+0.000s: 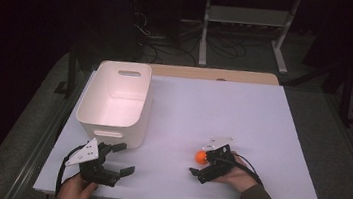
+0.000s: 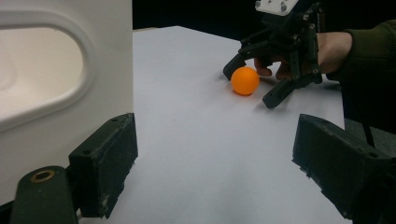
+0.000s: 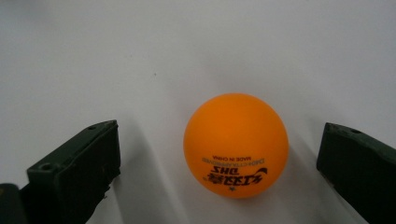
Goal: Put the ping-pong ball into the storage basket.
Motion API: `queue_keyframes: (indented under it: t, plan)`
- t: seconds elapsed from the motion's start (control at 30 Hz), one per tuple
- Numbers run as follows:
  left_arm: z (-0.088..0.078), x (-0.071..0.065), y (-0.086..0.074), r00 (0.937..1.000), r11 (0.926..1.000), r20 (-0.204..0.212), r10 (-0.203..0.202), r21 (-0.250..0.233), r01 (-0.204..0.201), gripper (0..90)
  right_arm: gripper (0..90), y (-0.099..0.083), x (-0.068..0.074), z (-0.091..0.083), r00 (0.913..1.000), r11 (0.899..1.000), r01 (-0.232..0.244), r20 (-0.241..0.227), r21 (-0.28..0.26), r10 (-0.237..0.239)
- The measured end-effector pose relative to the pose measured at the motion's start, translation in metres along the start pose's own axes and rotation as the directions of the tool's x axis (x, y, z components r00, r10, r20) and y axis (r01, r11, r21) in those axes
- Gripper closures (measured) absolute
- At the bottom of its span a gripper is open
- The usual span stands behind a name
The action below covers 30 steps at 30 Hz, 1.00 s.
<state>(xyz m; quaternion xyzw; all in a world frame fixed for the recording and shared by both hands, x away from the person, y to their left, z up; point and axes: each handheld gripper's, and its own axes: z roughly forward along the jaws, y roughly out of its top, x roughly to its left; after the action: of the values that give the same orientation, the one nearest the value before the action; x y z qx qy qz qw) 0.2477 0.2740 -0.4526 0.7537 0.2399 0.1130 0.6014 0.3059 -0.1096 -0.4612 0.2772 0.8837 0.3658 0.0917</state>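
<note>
1. The step in hand looks like the approach to a grasp: the right hand-held gripper, at the lower right of centre in the high view, is set around the orange ball without gripping it yet.
2. The ball rests on the white bench. In the right gripper view it sits low and centre in the frame, between the two black jaws, with a clear gap on each side and printed lettering on its near face.
3. The right hand-held gripper is spread wide; neither jaw touches the ball.
4. The left hand-held gripper, at the lower left of the high view, is also spread and holds nothing. It sits just in front of the white bin.
5. In the left gripper view the bin's wall with its oval handle slot takes up the left side of the frame, and the ball lies at upper centre.
6. Next move, as I judge it: press the right jaws together evenly on the ball's widest part, since a light round ball could squirt out. Then lift and carry it toward the bin, probably its destination.
</note>
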Motion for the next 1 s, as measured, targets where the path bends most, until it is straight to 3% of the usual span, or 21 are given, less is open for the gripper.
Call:
queue_keyframes:
  t: [0.17, 1.0]
  plan:
    - [0.0000, 0.0000, 0.0000, 1.0000, 1.0000, 0.000, 0.001, 0.000, -0.001, 13.9, 0.6, 0.0000, -0.0004, -0.0001, 1.0000, 1.000, 0.006, 0.005, 0.000, -0.006]
    - [0.0001, 0.0000, 0.0000, 1.0000, 1.0000, 0.000, -0.001, 0.001, 0.001, 13.9, 21.3, -0.0010, -0.0024, -0.0047, 0.9998, 0.999, 0.005, 0.019, -0.034, -0.004]
